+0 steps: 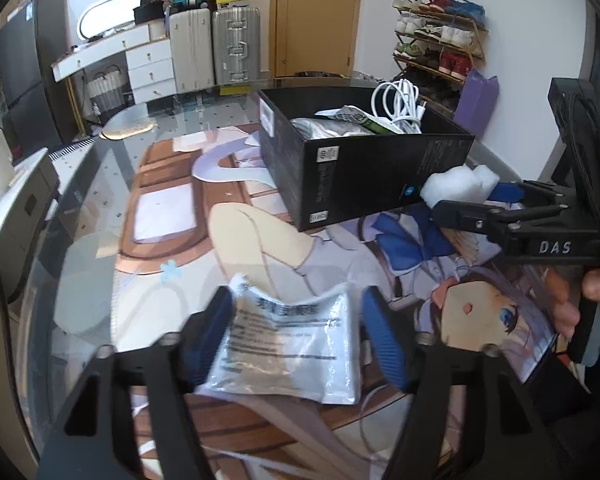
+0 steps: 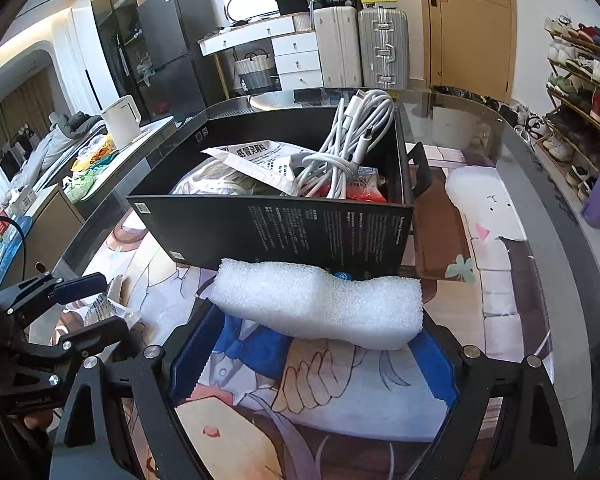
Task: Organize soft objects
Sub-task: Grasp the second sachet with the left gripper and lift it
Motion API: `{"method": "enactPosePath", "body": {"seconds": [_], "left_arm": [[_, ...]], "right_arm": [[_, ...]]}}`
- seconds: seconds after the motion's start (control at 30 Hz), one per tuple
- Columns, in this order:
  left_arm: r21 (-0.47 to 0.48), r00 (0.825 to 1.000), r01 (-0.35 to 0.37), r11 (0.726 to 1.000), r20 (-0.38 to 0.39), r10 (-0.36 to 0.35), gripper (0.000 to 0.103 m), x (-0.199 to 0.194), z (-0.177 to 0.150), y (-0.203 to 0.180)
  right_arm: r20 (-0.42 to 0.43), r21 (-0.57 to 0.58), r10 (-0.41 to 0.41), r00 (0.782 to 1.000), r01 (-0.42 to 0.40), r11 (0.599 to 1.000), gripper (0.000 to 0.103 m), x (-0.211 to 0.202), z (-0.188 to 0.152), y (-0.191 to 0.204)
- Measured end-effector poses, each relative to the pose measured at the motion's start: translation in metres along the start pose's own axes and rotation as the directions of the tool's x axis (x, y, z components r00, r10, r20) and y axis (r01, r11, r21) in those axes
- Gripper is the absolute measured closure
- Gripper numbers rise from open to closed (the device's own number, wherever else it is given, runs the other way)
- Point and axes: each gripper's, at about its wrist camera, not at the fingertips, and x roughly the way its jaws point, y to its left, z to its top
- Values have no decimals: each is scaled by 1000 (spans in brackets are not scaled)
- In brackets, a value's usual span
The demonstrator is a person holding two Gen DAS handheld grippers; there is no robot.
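While my left gripper (image 1: 298,336) sits low over the table (image 2: 540,208), its blue pads (image 1: 384,340) flank a clear plastic packet (image 1: 288,344) with printed text. The left pad touches the packet's edge, the right pad stands a little off it, so I cannot tell whether the jaws actually pinch it. The packet lies well in front of the black box (image 1: 364,168), on the picture mat (image 1: 172,216) that covers the tabletop.

My right gripper (image 2: 316,316) is clamped on a white foam block (image 2: 320,304), whose ends sit against the two blue pads (image 2: 436,356). The foam is squeezed narrow in the middle and hangs just in front of the box's near wall, below its rim. From the left wrist camera I see the same foam (image 1: 460,188) held at the box's near corner.

Inside the box a white cable (image 2: 360,136) is coiled toward the right side, with its loops rising above the rim. Beside it to the left lies a white pouch (image 2: 256,164) with dark printed characters, and a red packet (image 2: 364,192) shows under the cable. A pale bundle fills the box's left part, though I cannot make out what it is.

Beyond the box stand two suitcases (image 2: 360,48) and a white drawer unit (image 2: 296,60). A shoe rack (image 2: 580,92) stands to the right of the box.
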Motion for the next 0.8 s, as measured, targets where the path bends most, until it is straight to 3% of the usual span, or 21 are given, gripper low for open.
{"method": "enactPosePath", "body": {"seconds": [0.03,0.17,0.3,0.57,0.8], "left_arm": [[3,1000,-10,1000,4,10,16,-1,-1,1],[1,999,-36,999,-23,36,16,3,-3,9],[-20,997,-14,1000,-75,12,16,13,-7,18],[29,998,3,1000,-66,-1,24,11,-9,7],[47,999,-7,999,-51,10,53,9,-8,6]], "right_arm": [[2,4,2,1000,-2,1000,12,0,0,1],[5,2,8,1000,-8,1000,12,-1,-2,0],[9,-3,17,1000,-17,1000,12,-2,-2,1],[17,-7,28,999,-28,1000,12,-8,-4,-3],[18,-2,32,999,-32,999,12,-9,-4,-7]]}}
